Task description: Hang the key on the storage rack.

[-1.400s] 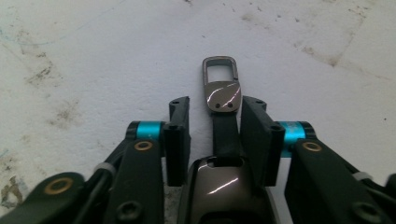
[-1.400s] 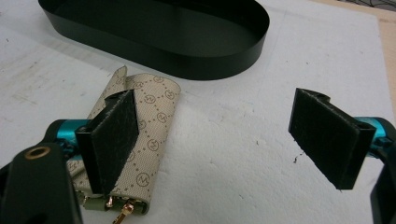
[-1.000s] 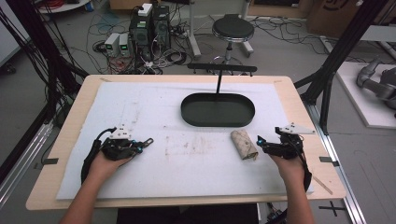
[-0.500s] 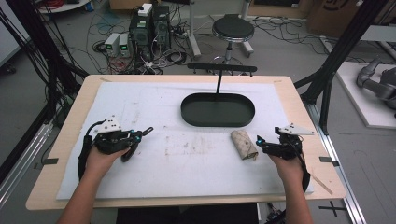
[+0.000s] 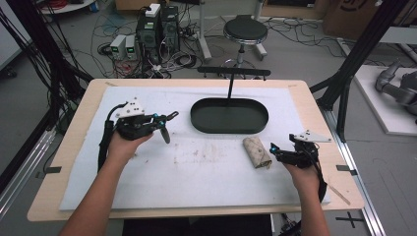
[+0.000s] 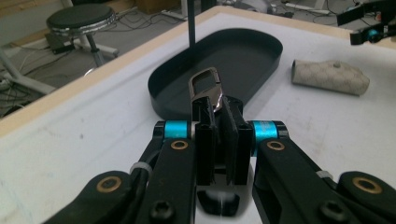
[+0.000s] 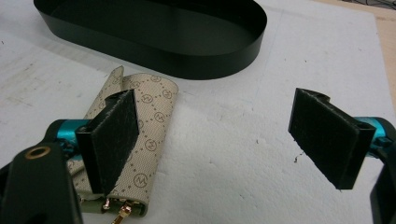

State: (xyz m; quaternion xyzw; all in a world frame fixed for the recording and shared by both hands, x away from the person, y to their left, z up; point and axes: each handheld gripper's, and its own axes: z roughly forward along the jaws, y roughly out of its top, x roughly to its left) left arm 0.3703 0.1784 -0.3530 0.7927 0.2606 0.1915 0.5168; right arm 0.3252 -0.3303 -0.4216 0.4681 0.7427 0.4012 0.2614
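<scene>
My left gripper (image 5: 166, 124) (image 6: 218, 108) is shut on a grey metal snap hook (image 6: 206, 87), whose loop sticks out past the pads. It hangs above the white mat, left of the black oval tray (image 5: 229, 129) (image 6: 243, 51). In the high view a dark piece dangles just under its tips. A beige patterned key pouch (image 5: 256, 151) (image 7: 152, 123) lies on the mat, right of centre. My right gripper (image 5: 273, 150) (image 7: 224, 135) is open low over the mat at the pouch's right end, its left pad (image 7: 114, 135) in front of the pouch.
A black T-shaped stand (image 5: 231, 83) rises from the tray's far side. The tray's wall (image 7: 154, 51) lies just beyond the pouch. A white mat (image 5: 206, 182) covers most of the wooden table. A stool (image 5: 245, 29) and cabled boxes stand on the floor behind.
My left gripper has risen off the mat and moved forward and right toward the tray, hook in its jaws. The right gripper and the pouch have not moved.
</scene>
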